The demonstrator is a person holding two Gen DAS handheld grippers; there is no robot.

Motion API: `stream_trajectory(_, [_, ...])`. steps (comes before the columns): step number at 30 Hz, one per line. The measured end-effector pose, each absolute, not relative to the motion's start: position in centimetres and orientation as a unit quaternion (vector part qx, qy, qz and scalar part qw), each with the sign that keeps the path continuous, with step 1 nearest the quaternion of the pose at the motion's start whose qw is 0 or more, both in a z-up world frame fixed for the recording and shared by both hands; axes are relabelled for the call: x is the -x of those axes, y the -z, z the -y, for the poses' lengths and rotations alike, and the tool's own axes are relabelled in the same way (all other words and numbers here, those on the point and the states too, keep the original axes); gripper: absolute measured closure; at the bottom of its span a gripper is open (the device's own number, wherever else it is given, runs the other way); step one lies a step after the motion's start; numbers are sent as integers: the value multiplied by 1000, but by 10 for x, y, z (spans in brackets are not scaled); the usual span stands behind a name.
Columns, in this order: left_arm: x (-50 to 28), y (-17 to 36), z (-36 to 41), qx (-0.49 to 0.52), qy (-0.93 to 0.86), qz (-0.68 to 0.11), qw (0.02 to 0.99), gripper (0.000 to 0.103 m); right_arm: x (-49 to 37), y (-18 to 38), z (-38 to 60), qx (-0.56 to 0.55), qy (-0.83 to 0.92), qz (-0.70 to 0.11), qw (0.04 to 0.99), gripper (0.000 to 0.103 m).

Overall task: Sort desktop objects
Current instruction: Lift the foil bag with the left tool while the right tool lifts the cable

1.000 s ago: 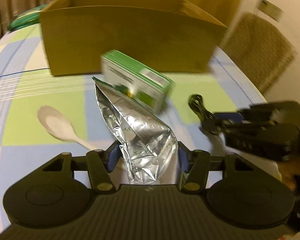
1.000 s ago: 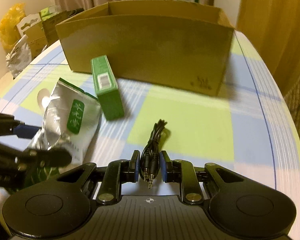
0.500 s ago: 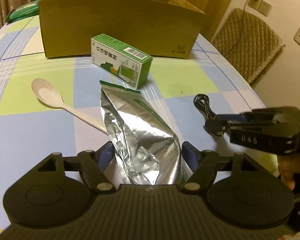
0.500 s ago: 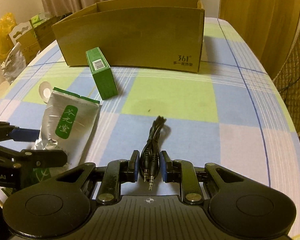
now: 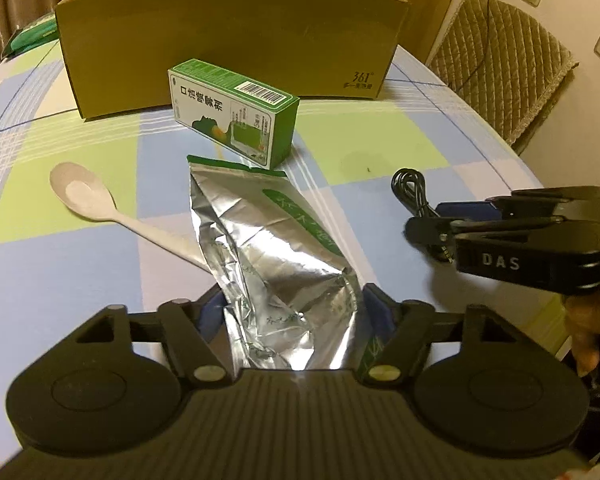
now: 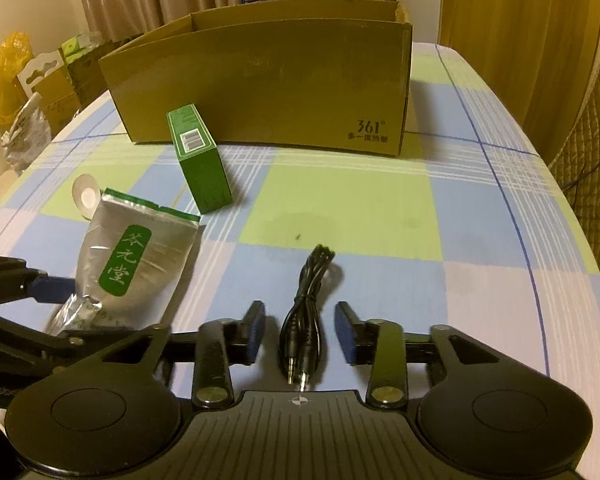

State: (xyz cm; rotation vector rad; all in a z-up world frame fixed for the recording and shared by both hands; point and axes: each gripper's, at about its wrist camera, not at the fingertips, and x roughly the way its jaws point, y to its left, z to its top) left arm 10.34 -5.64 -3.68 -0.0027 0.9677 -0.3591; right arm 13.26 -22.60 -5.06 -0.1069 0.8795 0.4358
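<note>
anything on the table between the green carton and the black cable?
Nothing: bare checked cloth between green carton and black cable, clearest in the right wrist view.

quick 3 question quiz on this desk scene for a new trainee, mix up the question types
1. True or false: the black cable lies inside the cardboard box.
2. Multiple choice: the silver pouch lies over part of which thing? A the black cable; B the white spoon; C the cardboard box.
3. Short answer: what number is printed on the front wall of the cardboard box?

Key
1. False: the cable lies on the checked tablecloth, in front of the box.
2. B: the spoon's handle runs under the pouch.
3. 361
</note>
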Motion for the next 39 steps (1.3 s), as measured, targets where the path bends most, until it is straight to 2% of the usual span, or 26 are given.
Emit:
stream_trajectory(3, [-103, 36, 53, 8, 177, -462, 869, 43, -137, 51, 224, 52, -207, -419, 883, 64])
stream_trajectory(8, [-104, 37, 49, 22, 180, -462, 868, 43, -142, 53, 216, 69, -205, -412, 885, 64])
stream_trajectory(16, [-109, 39, 49, 34, 176, -459, 870, 40, -140, 54, 209, 95, -211, -405, 885, 66])
stream_trajectory(18, [-109, 39, 51, 27, 176, -459, 870, 39, -140, 54, 209, 93, -210, -407, 884, 72])
stream_trajectory(19, [-108, 38, 53, 20, 176, -459, 871, 39, -141, 54, 209, 93, -209, -408, 884, 82])
stream_trajectory(21, [-107, 38, 57, 1, 179, -457, 871, 43, -141, 52, 209, 94, -204, -409, 884, 94])
stream_trajectory(28, [-98, 33, 61, -20, 190, -451, 872, 53, -138, 45, 217, 70, -195, -405, 891, 94])
stream_trajectory(39, [-96, 22, 52, 4, 186, -443, 877, 53, -133, 33, 223, 49, -196, -394, 897, 94])
